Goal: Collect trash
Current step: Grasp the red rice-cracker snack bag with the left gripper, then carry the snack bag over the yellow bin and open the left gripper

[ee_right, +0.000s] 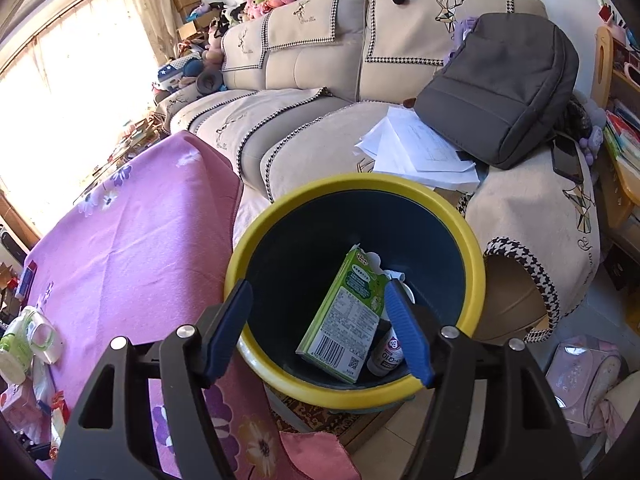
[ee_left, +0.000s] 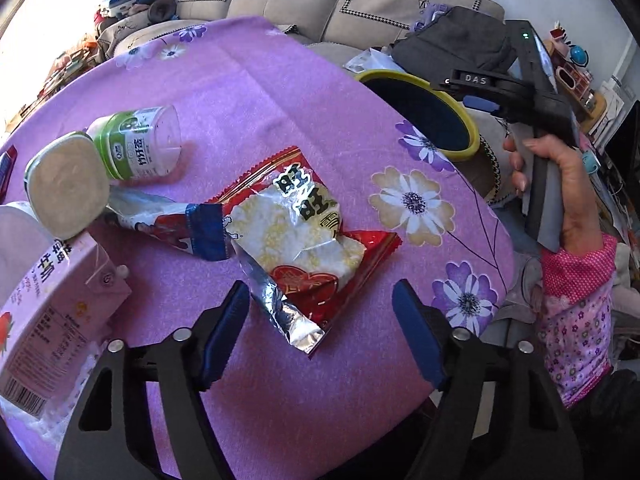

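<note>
**Both grippers empty, trash on table and in bin**

Left gripper [ee_left: 318, 334] of mine hangs with jaws apart and nothing pinched; a foil wrapper end [ee_left: 288, 312] lies between its fingers, untouched. Just ahead sits the red snack bag [ee_left: 304, 232], left of it a pink carton [ee_left: 52, 304] and a green-labelled tub [ee_left: 138, 144]. My right gripper [ee_right: 320, 332] is spread too, empty, above the yellow-rimmed bin [ee_right: 472, 240], where a green carton [ee_right: 348, 316] and a small bottle [ee_right: 386, 354] lie.
</note>
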Demonstrator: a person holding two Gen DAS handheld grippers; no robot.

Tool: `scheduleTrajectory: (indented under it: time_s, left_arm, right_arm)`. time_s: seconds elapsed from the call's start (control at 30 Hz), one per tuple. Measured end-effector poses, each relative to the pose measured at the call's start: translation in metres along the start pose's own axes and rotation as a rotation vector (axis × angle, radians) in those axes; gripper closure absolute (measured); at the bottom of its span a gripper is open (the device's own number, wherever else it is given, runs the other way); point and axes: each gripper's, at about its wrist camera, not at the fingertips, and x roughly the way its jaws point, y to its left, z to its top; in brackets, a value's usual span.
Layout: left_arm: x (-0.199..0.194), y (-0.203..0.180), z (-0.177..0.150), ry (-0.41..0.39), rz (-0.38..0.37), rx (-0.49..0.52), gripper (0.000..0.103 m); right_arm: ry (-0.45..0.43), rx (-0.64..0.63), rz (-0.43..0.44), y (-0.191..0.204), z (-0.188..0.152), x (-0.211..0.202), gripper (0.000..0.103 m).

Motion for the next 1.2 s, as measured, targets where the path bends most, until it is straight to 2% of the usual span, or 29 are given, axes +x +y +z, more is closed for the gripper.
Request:
scheduleTrajectory:
  time_s: [0.03,0.1,0.23,0.37,0.4,0.63,0.8,1.0,1.2]
  left_arm:
    - [0.002,0.000,0.000,-0.001,-0.003,0.000,0.037]
    - [0.005,0.000,0.001,0.001,-0.006,0.005,0.050]
    - [0.008,0.000,0.002,-0.013,-0.015,0.020,0.068]
    - [0.006,-0.002,0.003,-0.034,-0.031,0.026,0.095]
    - [0.005,-0.002,0.004,-0.039,-0.035,0.024,0.097]
    - [-0.012,-0.016,0.014,-0.091,-0.049,0.084,0.099]
    - [-0.021,-0.036,0.037,-0.132,-0.059,0.152,0.099]
    - [-0.008,-0.075,0.093,-0.154,-0.163,0.214,0.099]
    - [0.035,-0.124,0.158,-0.112,-0.255,0.281,0.099]
  right_arm:
    - [-0.001,0.000,0.004,0.000,0.000,-0.001,0.038]
    - [-0.002,0.003,0.012,0.000,-0.001,-0.002,0.038]
    - [-0.004,0.009,0.023,-0.001,-0.001,-0.003,0.038]
    - [-0.007,0.018,0.042,-0.003,-0.003,-0.007,0.038]
    - [-0.010,0.018,0.043,-0.004,-0.003,-0.008,0.038]
    - [-0.043,0.024,0.050,-0.010,-0.008,-0.029,0.038]
    - [-0.075,0.025,0.008,-0.022,-0.016,-0.048,0.038]
    - [-0.105,0.061,-0.053,-0.051,-0.023,-0.067,0.038]
    - [-0.108,0.100,-0.087,-0.082,-0.029,-0.076,0.038]
